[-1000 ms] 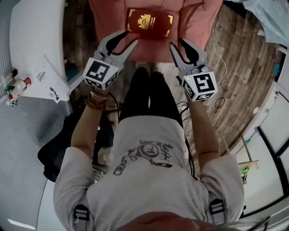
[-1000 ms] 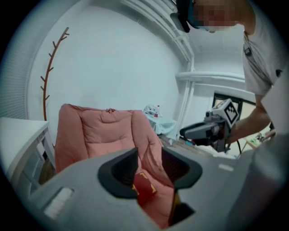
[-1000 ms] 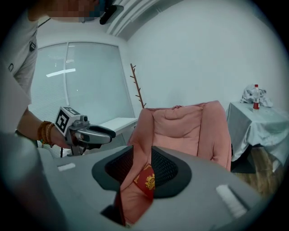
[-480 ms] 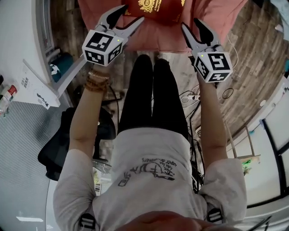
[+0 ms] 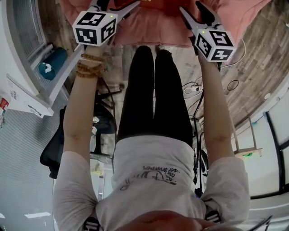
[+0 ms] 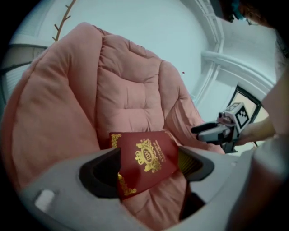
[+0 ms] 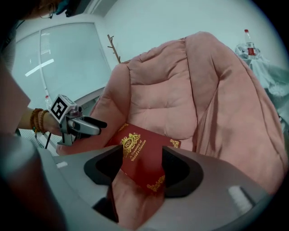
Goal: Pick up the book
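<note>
Book [image 6: 146,158] lies flat on the pink chair [image 6: 126,90] seat. Left tongs [image 6: 149,173] and right tongs [image 7: 142,169] — both released, jaws just been opening — frame it untouched, probably to clamp opposite edges.

Left gripper [image 5: 116,4] and right gripper [image 5: 192,8] have dropped toward the book [image 6: 149,153]. Both sets of jaws have just been opening, and the book now sits framed between each pair.
</note>
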{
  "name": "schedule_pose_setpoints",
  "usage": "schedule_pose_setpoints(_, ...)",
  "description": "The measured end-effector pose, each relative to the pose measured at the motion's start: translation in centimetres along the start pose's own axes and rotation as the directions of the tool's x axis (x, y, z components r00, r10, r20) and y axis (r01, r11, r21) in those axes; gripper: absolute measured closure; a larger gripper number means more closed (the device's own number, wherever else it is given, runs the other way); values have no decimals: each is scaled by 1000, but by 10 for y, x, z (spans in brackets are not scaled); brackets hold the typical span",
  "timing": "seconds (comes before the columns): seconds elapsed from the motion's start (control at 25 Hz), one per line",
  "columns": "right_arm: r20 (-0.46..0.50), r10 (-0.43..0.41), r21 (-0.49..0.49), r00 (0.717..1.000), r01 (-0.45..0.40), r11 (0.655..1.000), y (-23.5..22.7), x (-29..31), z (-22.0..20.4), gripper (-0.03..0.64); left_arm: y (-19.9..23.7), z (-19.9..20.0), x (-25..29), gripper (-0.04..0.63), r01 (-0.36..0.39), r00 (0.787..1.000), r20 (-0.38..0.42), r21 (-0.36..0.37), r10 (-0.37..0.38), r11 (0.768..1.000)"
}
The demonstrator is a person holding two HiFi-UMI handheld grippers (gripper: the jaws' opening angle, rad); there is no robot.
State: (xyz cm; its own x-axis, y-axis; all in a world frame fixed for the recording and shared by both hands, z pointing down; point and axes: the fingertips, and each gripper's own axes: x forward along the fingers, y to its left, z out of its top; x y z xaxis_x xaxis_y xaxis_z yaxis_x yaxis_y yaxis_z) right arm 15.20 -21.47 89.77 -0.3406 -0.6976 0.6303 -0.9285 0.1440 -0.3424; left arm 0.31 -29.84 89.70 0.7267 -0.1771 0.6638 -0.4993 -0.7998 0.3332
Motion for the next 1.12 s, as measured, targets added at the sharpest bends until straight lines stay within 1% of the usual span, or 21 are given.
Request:
schedule_pose_setpoints(0.04,-8,0,13,1000,1,1000,-4,8,-7,332,8,-5,6,186,-6,1000,-13,-17,6,1000)
schedule_pose_setpoints(0.08,-17,0,28,1000,1,1000,-8,15,-13,319,15,-9,11,142,-13,1000,-25,-36,12,999)
schedule_pose_setpoints(0.12,-25,0,43,1000,1,999,-11,21,-20,310,22,-12,16,112,-18,999,-34,-55,16,998)
schedule_pose_setpoints(0.2,-41,-3,63,999,6,998,-18,32,-32,283,31,-16,22,101,-24,999,-45,-86,20,996)
schedule_pose_setpoints(0.28,-59,-7,81,998,12,997,-25,41,-44,267,36,-21,27,100,-24,998,-58,-95,19,995)
schedule_pose_setpoints(0.4,-79,-7,102,997,15,995,-33,55,-56,240,40,-28,37,85,-34,995,-92,-69,28,997)
schedule_pose_setpoints(0.48,-83,-4,111,997,14,994,-35,63,-59,228,46,-31,42,71,-60,992,-113,-54,53,997)
schedule_pose_setpoints(0.56,-85,-2,129,996,12,992,-38,70,-61,220,54,-35,46,63,-89,988,-131,-58,81,994)
schedule_pose_setpoints(0.64,-89,2,142,996,10,990,-39,75,-63,216,59,-37,49,60,-102,985,-146,-71,90,992)
schedule_pose_setpoints(0.72,-94,8,144,996,5,990,-38,79,-65,215,60,-41,52,52,-98,983,-165,-69,85,993)
schedule_pose_setpoints(0.92,-105,25,146,994,-10,989,-37,86,-70,215,56,-47,63,48,-82,974,-214,-21,76,996)
schedule_pose_setpoints(1.12,-108,43,156,993,-25,987,-35,93,-74,216,52,-49,66,48,-75,973,-219,2,74,997)
